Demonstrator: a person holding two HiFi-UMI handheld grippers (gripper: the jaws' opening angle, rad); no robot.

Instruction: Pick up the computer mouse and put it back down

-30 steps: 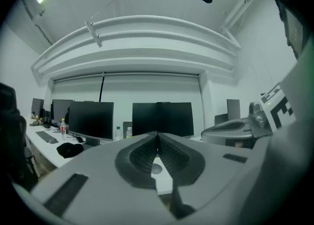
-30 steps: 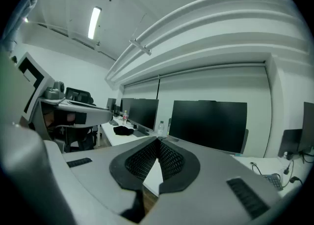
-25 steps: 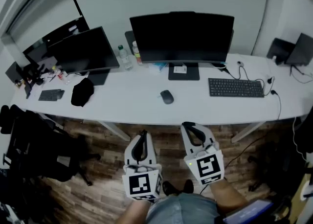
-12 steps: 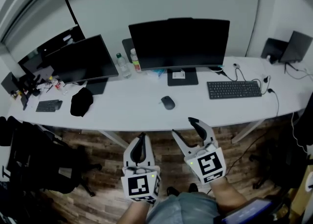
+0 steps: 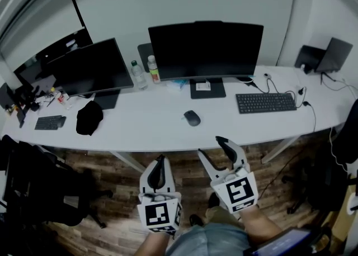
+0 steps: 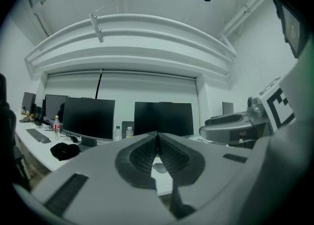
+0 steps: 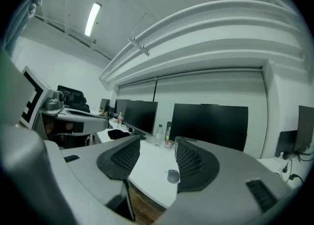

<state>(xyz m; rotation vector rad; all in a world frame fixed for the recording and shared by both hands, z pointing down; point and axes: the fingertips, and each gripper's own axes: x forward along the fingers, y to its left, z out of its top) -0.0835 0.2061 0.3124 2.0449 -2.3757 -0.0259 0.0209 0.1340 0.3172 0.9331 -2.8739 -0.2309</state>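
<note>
A dark grey computer mouse [image 5: 192, 118] lies on the white desk [image 5: 151, 132], in front of the big middle monitor [image 5: 206, 48]. Both grippers hang level over the floor on the near side of the desk, apart from the mouse. My left gripper [image 5: 159, 158] is shut, its pads meeting with nothing between them. My right gripper [image 5: 210, 146] has its jaws apart and closing a little, with nothing between them. In the right gripper view the mouse [image 7: 172, 176] shows through the gap of the right gripper [image 7: 157, 140]. In the left gripper view the mouse [image 6: 159, 168] peeks below the tips of the left gripper [image 6: 157, 133].
A black keyboard [image 5: 265, 103] with cables lies right of the mouse. A second monitor [image 5: 89, 65], two bottles [image 5: 152, 69], a black cap-like lump [image 5: 89, 118] and a small keyboard [image 5: 49, 122] are to the left. A black office chair [image 5: 39, 176] stands at the lower left.
The right gripper's jaws went from shut to apart. Both grippers shifted slightly in front of the desk; the left stayed shut. The mouse has not moved.
</note>
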